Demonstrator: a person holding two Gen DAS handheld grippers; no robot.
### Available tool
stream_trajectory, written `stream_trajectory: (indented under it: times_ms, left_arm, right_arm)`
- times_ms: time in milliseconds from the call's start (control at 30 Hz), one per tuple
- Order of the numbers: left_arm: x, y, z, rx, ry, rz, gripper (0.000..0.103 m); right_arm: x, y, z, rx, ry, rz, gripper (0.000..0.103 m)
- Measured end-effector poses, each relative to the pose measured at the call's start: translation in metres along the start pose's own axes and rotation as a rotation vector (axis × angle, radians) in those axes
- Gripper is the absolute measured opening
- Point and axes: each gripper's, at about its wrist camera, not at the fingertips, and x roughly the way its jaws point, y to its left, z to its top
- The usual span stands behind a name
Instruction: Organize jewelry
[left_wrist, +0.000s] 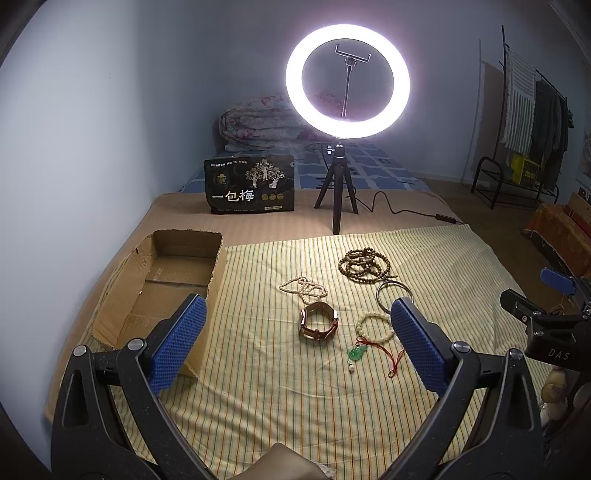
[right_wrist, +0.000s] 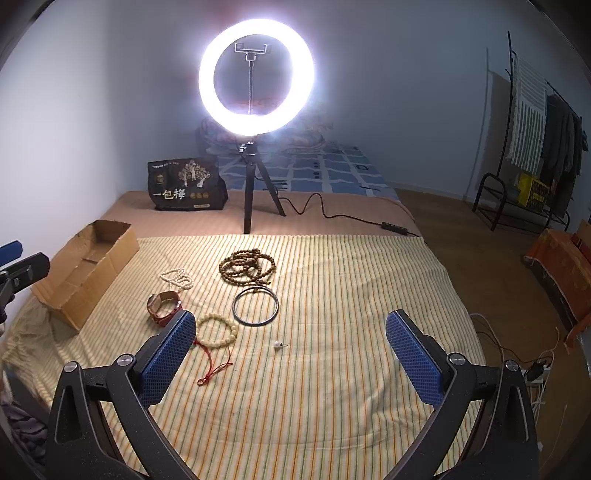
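Note:
Jewelry lies on a striped cloth (left_wrist: 295, 398): a brown-strap watch (left_wrist: 319, 322), a white pearl necklace (left_wrist: 303, 288), a brown bead string (left_wrist: 364, 265), a dark bangle (left_wrist: 393, 293), a cream bead bracelet (left_wrist: 371, 326), a green pendant on red cord (left_wrist: 356, 353) and a small silver bead (left_wrist: 351, 368). An open cardboard box (left_wrist: 166, 280) sits at the left. My left gripper (left_wrist: 299, 317) is open and empty above the cloth, near the watch. My right gripper (right_wrist: 291, 332) is open and empty, hovering right of the bangle (right_wrist: 255, 306) and bracelet (right_wrist: 217, 328).
A lit ring light (left_wrist: 347, 81) on a tripod (left_wrist: 336, 199) stands behind the cloth, its cable (left_wrist: 406, 210) trailing right. A black snack bag (left_wrist: 249, 184) stands behind the box. A folded quilt (left_wrist: 258, 125) lies at the back. A clothes rack (left_wrist: 532, 122) is at the right.

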Motion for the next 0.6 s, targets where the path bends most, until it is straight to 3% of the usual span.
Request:
stream_trajectory:
  times_ms: [600]
  left_arm:
    - [-0.001,0.004,-0.001,-0.008,-0.010,0.008,0.102]
  right_arm:
    - [-0.002,0.003,-0.001,0.001,0.000,0.002,0.102]
